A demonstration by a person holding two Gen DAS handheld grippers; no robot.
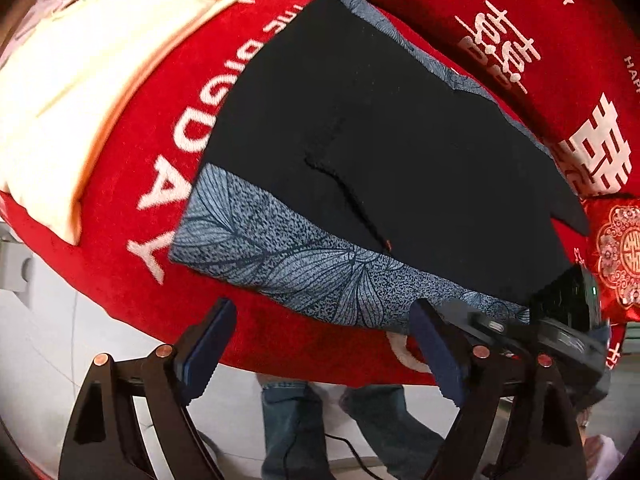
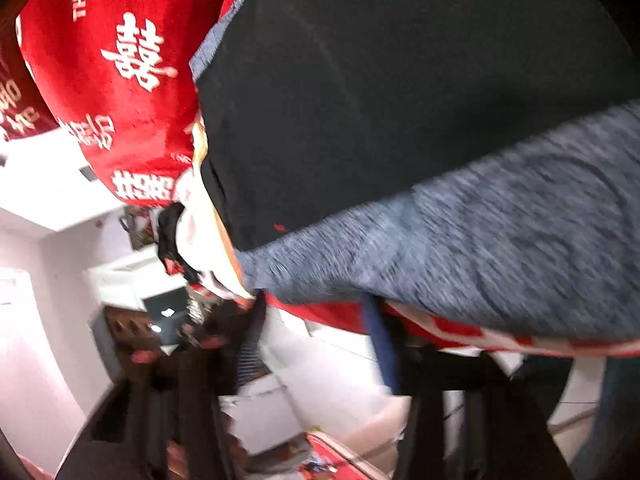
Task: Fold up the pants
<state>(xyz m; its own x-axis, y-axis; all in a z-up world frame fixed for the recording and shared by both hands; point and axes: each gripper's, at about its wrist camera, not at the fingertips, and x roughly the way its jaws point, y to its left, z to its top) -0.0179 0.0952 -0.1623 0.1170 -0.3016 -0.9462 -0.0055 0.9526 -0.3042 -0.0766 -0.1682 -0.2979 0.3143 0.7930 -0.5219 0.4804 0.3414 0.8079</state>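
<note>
The left gripper's (image 1: 322, 346) fingers (image 1: 208, 344) are standing spread wide, their blue pads pinching nothing; they are hovering over the near edge of the red blanket (image 1: 132, 152), just short of the pants (image 1: 360, 140); the right-hand finger of the pair is reaching almost to the patterned hem.

The right gripper's (image 2: 314, 312) view is smearing badly; its fingers are reading as drawn together, one blue pad (image 2: 380, 344) poking up against the edge where the hem is meeting the blanket; whether any cloth is being caught between them I cannot tell; in the left wrist view that gripper is showing as a black body (image 1: 568, 304) sitting at the far right corner of the hem.

The pants are lying flat on the blanket; they are black with a blue-grey leaf-patterned band (image 1: 280, 256) running along the near edge and a thinner strip of the same print peeking out along the far side; a seam is running down the middle of the black cloth.

The blanket is carrying white lettering and is hanging over the edge toward the pale floor (image 1: 48, 340); a cream cloth (image 1: 80, 80) is lying well to the left of the pants; a red embroidered cushion (image 1: 620, 256) is sitting at the right; a person's legs in jeans (image 1: 292, 420) are showing below the blanket's edge.
</note>
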